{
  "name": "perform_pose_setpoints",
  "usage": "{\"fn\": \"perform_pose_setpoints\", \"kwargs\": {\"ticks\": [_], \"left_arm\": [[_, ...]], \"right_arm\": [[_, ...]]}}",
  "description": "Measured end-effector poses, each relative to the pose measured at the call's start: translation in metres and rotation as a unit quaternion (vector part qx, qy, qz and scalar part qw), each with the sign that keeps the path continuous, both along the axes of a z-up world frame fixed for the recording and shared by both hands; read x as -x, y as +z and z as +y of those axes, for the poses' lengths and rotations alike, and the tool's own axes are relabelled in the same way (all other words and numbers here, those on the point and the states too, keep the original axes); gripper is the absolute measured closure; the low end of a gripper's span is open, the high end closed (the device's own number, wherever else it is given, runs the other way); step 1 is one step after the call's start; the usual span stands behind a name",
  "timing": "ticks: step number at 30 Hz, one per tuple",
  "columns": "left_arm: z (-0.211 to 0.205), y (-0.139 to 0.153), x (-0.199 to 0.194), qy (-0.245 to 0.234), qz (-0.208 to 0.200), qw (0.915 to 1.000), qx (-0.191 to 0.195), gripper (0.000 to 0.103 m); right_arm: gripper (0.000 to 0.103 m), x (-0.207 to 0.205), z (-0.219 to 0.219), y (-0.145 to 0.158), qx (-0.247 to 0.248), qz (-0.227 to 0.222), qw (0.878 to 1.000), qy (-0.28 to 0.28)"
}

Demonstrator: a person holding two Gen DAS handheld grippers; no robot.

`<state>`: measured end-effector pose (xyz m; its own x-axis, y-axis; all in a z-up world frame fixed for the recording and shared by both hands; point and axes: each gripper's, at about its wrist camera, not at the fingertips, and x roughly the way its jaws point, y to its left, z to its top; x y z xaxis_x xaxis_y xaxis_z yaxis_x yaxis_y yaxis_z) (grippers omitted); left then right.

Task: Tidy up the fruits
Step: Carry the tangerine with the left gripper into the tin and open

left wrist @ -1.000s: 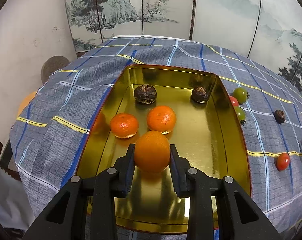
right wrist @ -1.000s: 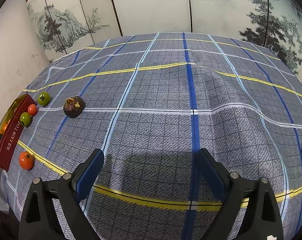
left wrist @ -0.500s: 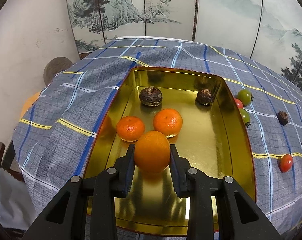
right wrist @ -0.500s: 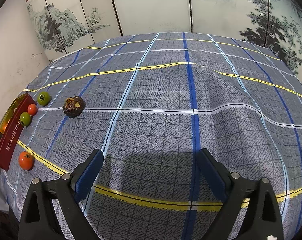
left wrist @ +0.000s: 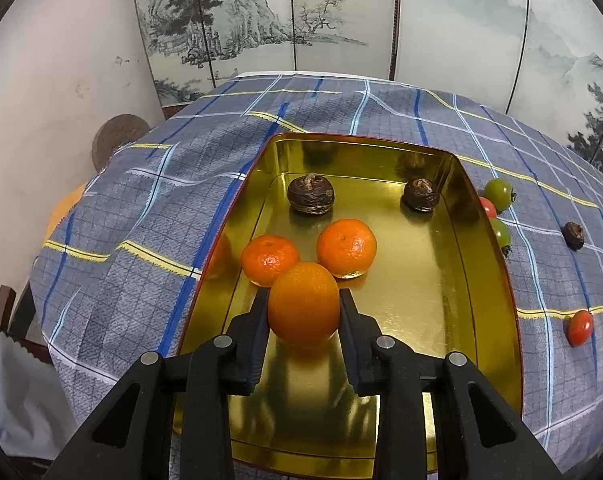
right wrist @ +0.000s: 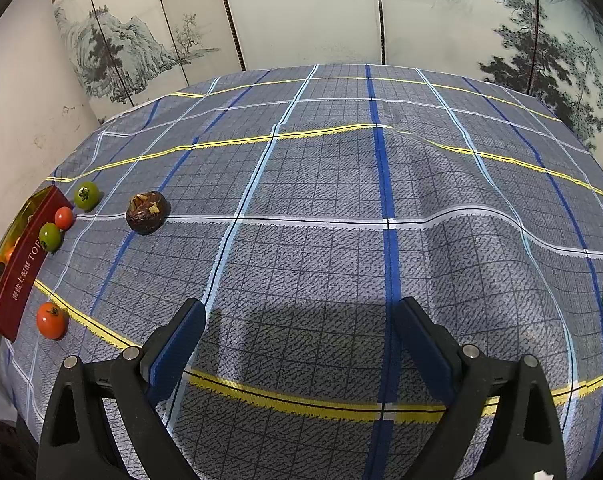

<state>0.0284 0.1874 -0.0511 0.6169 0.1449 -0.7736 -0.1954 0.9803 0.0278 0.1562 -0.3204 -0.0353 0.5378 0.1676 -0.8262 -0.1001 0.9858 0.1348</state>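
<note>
Mandarin held over the gold tray

The left hand-held gripper (left wrist: pixel 303 306) clamps a mandarin (left wrist: pixel 303 303) above the near end of the gold tray (left wrist: pixel 489 280); best lowered gently beside the two mandarins (left wrist: pixel 346 247) before letting go. The right hand-held gripper (right wrist: pixel 299 334) gapes wide, empty, over the table (right wrist: pixel 341 200).

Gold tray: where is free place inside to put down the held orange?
The gold tray is bare along its right wall and near end, under the left gripper holding the orange. The two tangerines crowd the left middle.
</note>
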Motion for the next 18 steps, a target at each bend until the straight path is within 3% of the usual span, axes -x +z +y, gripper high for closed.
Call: {"fn": "perform_pose_setpoints", "kwargs": {"ticks": [18], "left_arm": [[-0.0001,0.0072,-0.0007,0.014,-0.011,0.9998,-0.012,0.066]], "right_arm": [[0.007,-0.0002,0.0004,0.0001,0.001,0.000,1.000,-0.001]]}}
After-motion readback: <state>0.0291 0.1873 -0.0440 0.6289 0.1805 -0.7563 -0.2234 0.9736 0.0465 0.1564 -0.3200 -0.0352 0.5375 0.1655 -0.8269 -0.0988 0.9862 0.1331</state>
